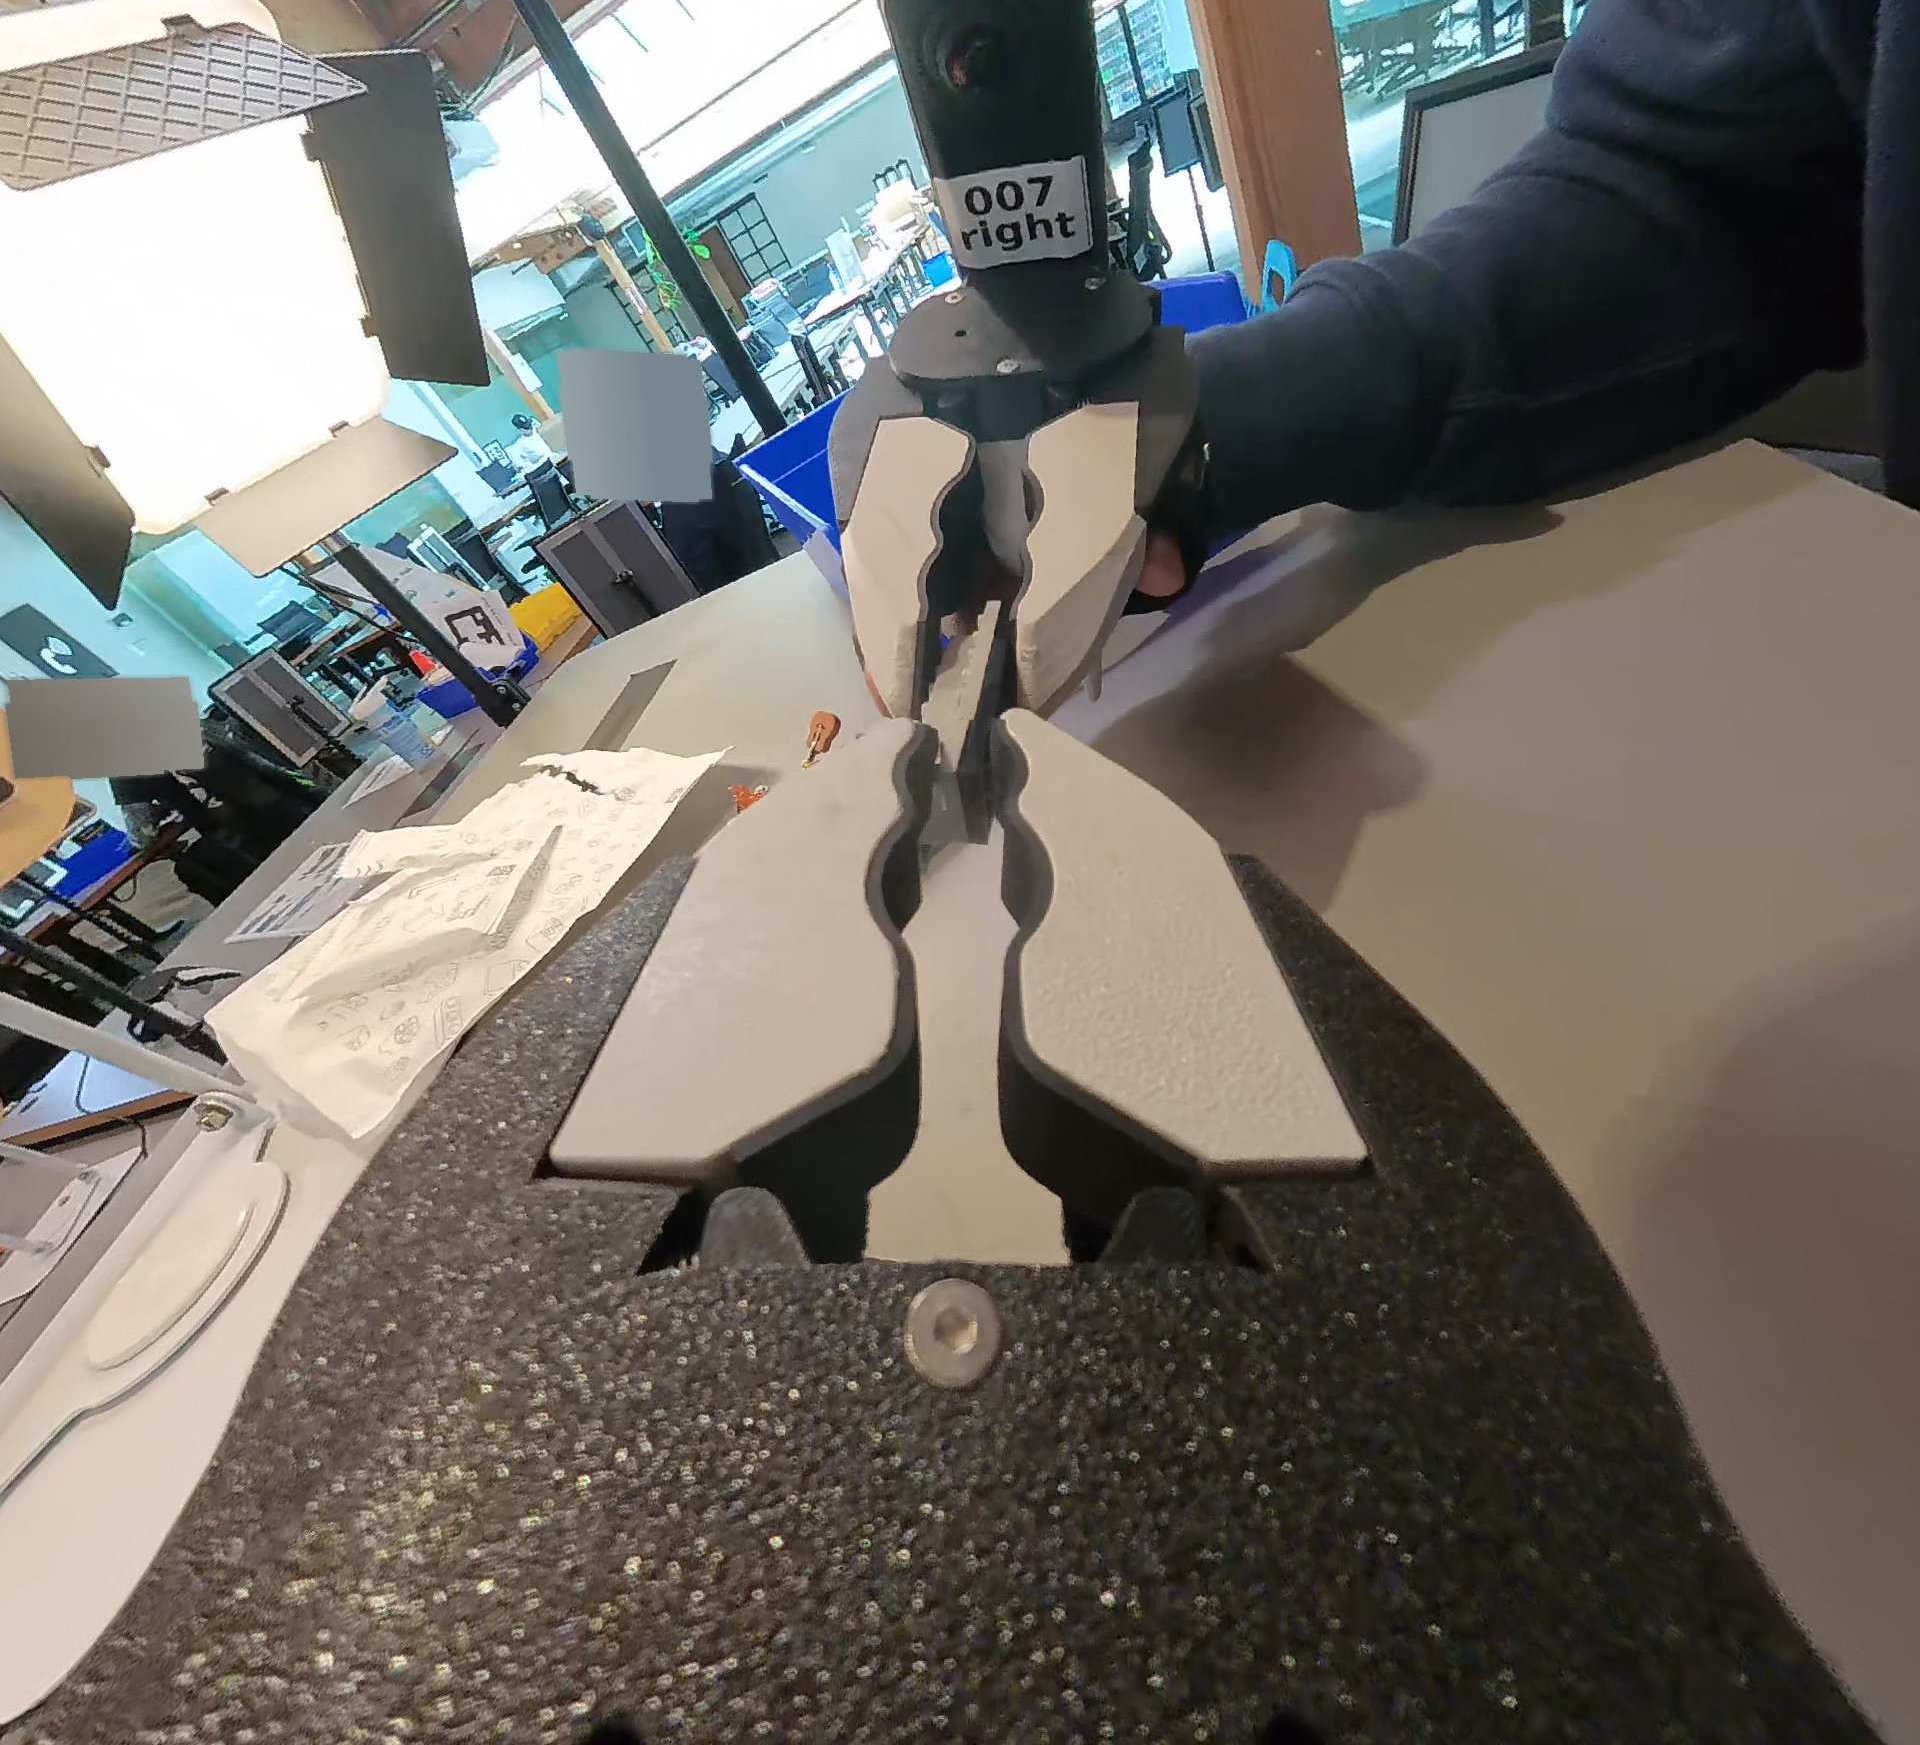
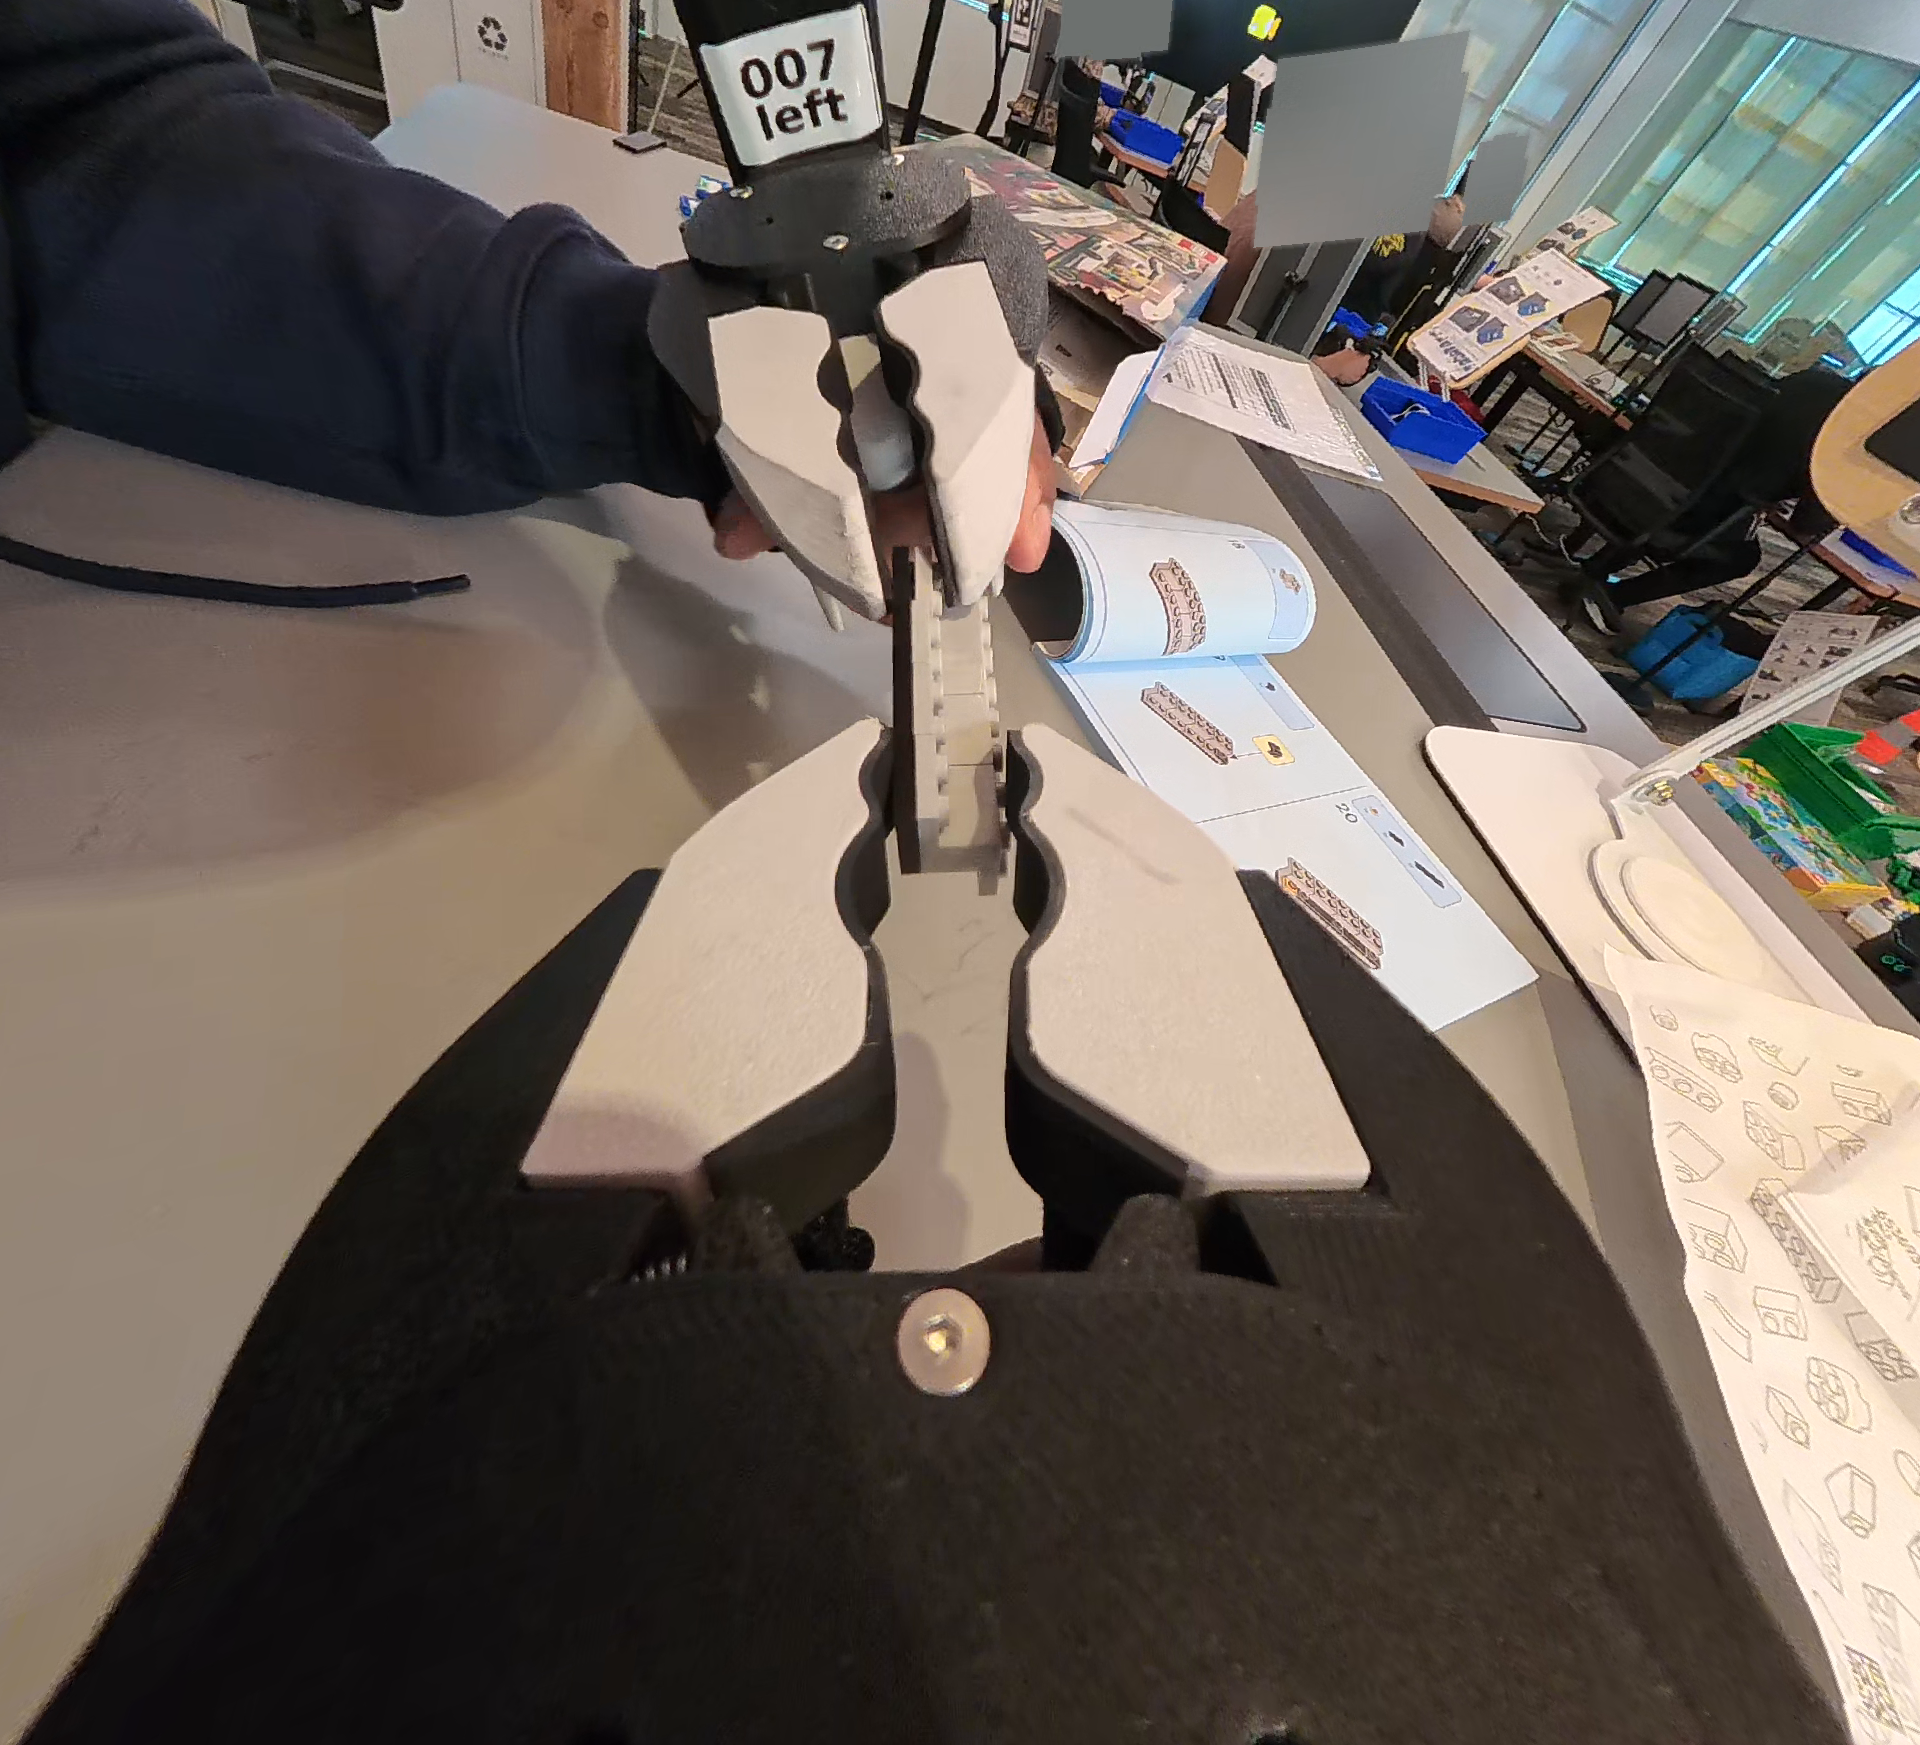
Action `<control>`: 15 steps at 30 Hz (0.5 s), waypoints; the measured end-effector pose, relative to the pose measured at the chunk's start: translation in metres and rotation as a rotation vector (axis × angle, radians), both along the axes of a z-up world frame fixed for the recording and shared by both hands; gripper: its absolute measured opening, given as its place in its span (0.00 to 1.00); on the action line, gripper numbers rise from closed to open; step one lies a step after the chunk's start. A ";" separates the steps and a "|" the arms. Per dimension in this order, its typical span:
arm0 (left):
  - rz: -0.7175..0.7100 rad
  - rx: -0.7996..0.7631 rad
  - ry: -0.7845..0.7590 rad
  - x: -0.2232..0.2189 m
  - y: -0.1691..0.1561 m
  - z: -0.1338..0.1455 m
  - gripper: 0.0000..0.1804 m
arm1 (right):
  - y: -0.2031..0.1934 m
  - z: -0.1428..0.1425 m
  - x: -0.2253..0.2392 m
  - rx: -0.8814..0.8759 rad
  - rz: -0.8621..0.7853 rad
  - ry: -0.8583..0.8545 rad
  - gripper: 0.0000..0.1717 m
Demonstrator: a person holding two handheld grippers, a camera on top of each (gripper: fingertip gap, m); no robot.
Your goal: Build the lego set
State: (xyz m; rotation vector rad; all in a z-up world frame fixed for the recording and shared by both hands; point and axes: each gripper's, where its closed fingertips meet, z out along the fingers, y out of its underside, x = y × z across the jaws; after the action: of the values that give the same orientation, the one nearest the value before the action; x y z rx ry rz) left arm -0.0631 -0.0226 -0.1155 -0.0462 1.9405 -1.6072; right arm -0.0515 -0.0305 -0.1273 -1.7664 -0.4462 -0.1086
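Above a grey table (image 2: 312, 864) in an open workshop, with booklet (image 2: 1278, 760) and printed paper (image 1: 447, 916) nearby, pinching a long grey-and-black brick strip (image 2: 951, 729) from both ends: right gripper (image 2: 951, 802) clamping squarely, left gripper (image 1: 961, 791) seemingly gripping too, partly hidden.

Small orange pieces (image 1: 824, 727) beyond identification
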 end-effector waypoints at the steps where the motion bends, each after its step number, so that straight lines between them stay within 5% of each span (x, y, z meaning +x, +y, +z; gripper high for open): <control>1: -0.004 0.007 -0.004 -0.001 0.000 0.000 0.05 | 0.000 0.000 0.000 -0.002 0.003 0.002 0.11; 15: -0.017 0.054 -0.025 -0.002 -0.001 -0.004 0.04 | -0.001 0.000 -0.005 -0.009 0.034 0.031 0.11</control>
State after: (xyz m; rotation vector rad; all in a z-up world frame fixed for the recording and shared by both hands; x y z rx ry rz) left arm -0.0656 -0.0239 -0.1191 0.0126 1.9692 -1.5583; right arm -0.0563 -0.0318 -0.1274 -1.7662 -0.4543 -0.0552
